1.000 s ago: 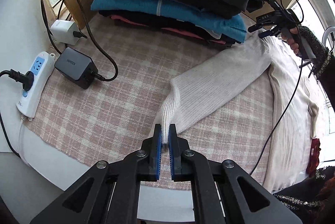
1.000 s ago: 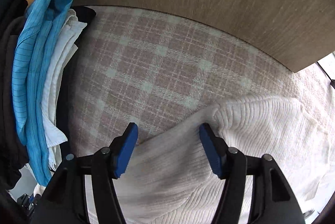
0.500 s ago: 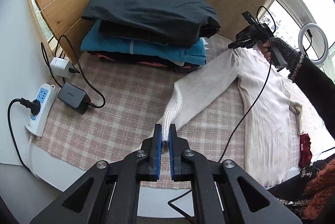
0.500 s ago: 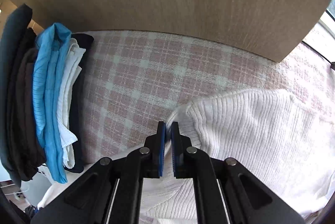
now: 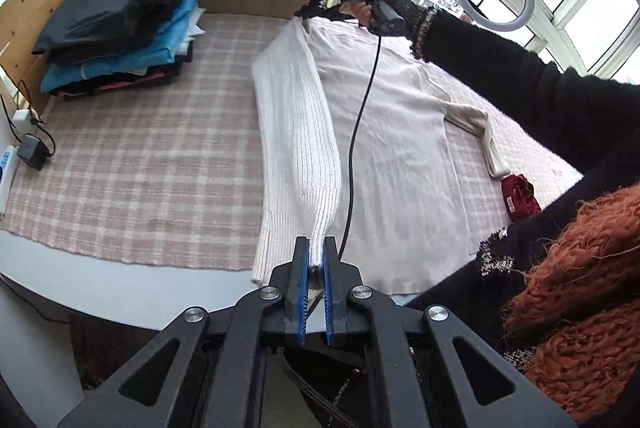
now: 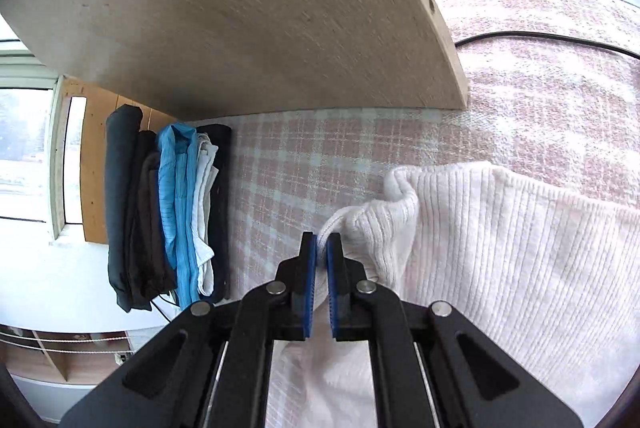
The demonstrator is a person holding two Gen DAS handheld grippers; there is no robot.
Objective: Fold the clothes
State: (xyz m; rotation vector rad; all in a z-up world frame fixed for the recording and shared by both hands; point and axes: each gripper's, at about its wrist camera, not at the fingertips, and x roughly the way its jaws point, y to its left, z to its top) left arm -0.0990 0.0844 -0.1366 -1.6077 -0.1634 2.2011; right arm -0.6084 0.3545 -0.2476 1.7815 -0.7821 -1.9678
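Note:
A cream ribbed sweater [image 5: 400,116] lies flat on the pink plaid cloth [image 5: 140,156]. Its left sleeve [image 5: 296,132] is lifted and stretched along the body's edge. My left gripper [image 5: 316,260] pinches the sleeve cuff near the table's front edge; its jaws are opening slightly, with the cuff still pressed between the pads. At the far end, my right gripper [image 5: 316,6] is shut on the sweater's shoulder. In the right wrist view the right gripper [image 6: 321,248] clamps a bunched fold of the sweater [image 6: 500,248].
A stack of folded clothes [image 5: 120,24] sits at the back left, also the stack [image 6: 168,208]. A wooden board [image 6: 240,8] stands behind. A charger [image 5: 34,152] lies at the left edge. A black cable [image 5: 360,116] hangs over the sweater. A red item [image 5: 520,196] lies right.
The right gripper closed on the sweater's shoulder. My left gripper swung the cuff rightward, bringing the sleeve from sticking out sideways to lying along the body. Both hands moved.

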